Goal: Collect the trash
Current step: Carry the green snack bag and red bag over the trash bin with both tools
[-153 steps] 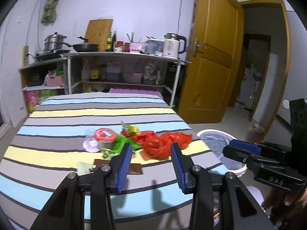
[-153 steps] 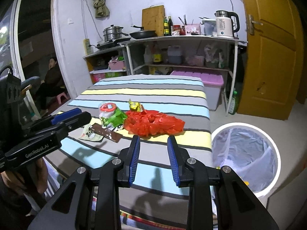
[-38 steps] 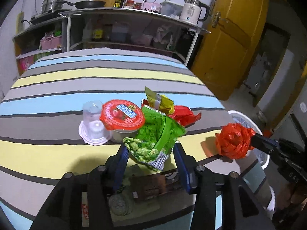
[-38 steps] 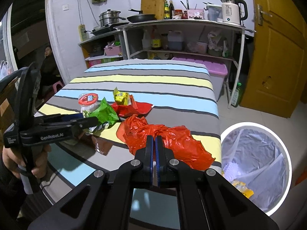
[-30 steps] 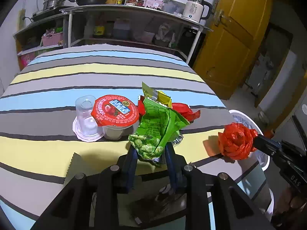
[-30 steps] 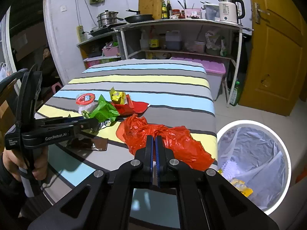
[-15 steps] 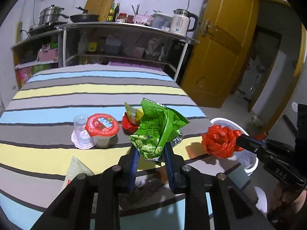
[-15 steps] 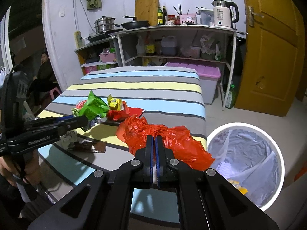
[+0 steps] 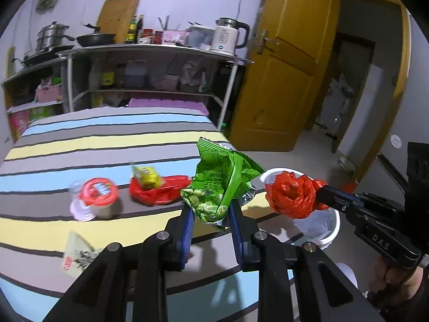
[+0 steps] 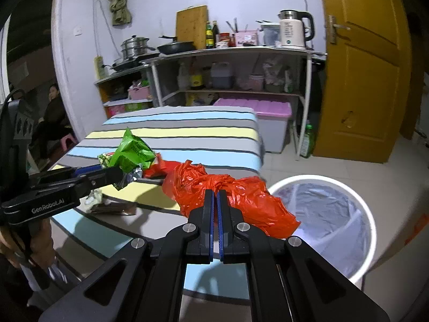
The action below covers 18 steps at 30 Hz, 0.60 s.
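Note:
My left gripper (image 9: pixel 210 213) is shut on a crumpled green snack bag (image 9: pixel 222 185), held up above the striped table (image 9: pixel 80 145). In the right wrist view the same green snack bag (image 10: pixel 131 155) hangs from the left gripper (image 10: pixel 120 174) at the left. My right gripper (image 10: pixel 215 196) is shut on a red plastic bag (image 10: pixel 228 196), lifted near the table's right edge. The red plastic bag (image 9: pixel 292 196) shows bunched in front of the white trash bin (image 9: pixel 319 222). The bin (image 10: pixel 329 214) stands on the floor right of the table, lined with a clear bag.
On the table lie a red-lidded cup (image 9: pixel 97 194), a red wrapper (image 9: pixel 158 191) with a yellow packet (image 9: pixel 146 174) on it, a pale sachet (image 9: pixel 77 255) and a brown wrapper (image 10: pixel 112 209). A shelf unit (image 10: pixel 230 75) and a yellow door (image 10: pixel 362 80) stand behind. A seated person (image 10: pixel 52 112) is far left.
Both grippers have risen and drawn back from the table, the left with the green bag lifted off the pile, the right with the red bag. The bin now sits closer to both.

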Tool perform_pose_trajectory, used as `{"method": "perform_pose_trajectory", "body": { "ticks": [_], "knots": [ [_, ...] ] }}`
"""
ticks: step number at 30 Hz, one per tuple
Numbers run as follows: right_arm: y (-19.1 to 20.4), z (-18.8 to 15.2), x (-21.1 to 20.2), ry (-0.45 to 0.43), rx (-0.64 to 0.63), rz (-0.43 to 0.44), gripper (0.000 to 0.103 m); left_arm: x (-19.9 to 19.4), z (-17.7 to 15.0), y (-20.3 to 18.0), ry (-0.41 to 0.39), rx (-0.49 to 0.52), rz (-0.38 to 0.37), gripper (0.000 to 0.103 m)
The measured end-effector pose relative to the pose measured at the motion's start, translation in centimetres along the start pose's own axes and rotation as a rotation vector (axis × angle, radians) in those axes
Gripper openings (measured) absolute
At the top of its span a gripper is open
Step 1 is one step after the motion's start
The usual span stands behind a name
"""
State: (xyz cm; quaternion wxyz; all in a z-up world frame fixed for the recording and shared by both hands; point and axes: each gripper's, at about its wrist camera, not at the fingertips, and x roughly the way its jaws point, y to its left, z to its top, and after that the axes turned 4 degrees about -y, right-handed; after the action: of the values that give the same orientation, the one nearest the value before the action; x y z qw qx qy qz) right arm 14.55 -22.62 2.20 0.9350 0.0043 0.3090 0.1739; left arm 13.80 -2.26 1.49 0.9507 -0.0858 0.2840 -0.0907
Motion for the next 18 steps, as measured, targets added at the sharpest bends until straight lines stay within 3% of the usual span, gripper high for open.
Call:
{"method": "perform_pose_trajectory", "body": {
  "ticks": [18],
  "knots": [
    [-8.3,-1.8,-2.6,-0.011,0.142,-0.137,0.002,6.0,0.8,-9.1,0.05,0.116,-0.114,0.026]
  ]
}}
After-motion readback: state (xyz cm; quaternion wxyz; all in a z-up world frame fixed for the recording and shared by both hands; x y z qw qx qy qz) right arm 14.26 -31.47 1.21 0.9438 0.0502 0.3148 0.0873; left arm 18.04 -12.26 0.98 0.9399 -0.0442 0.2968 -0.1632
